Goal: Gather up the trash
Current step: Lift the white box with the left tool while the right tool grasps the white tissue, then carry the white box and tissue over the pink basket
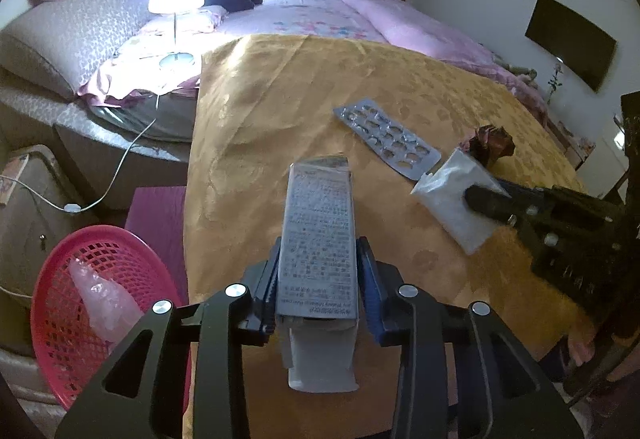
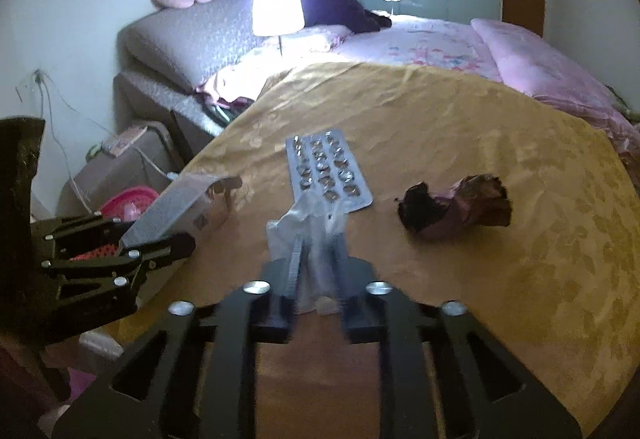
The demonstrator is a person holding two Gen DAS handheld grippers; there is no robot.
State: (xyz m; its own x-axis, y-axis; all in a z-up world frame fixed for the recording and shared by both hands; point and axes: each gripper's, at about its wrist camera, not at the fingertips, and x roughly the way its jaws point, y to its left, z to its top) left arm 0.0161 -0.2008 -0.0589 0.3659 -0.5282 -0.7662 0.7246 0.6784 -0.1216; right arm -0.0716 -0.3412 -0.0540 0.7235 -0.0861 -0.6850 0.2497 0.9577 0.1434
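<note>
Left tongs point(image 1: 318, 271) grip the printed carton point(image 1: 318, 235), right tongs point(image 2: 318, 259) pinch the clear wrapper point(image 2: 308, 223); next, carry both over to the pink basket point(image 1: 60, 279).

My left gripper point(image 1: 318, 275) clamps a grey printed carton point(image 1: 318, 239), its open white end toward me. To the right, my right gripper point(image 1: 486, 199) rests on a white plastic packet point(image 1: 448, 199) lying on the yellow tablecloth point(image 1: 280, 111), beside an emptied blister pack point(image 1: 386, 137) and a crumpled dark wrapper point(image 1: 492, 145). A red mesh basket point(image 1: 60, 299) holding clear plastic sits lower left.
</note>
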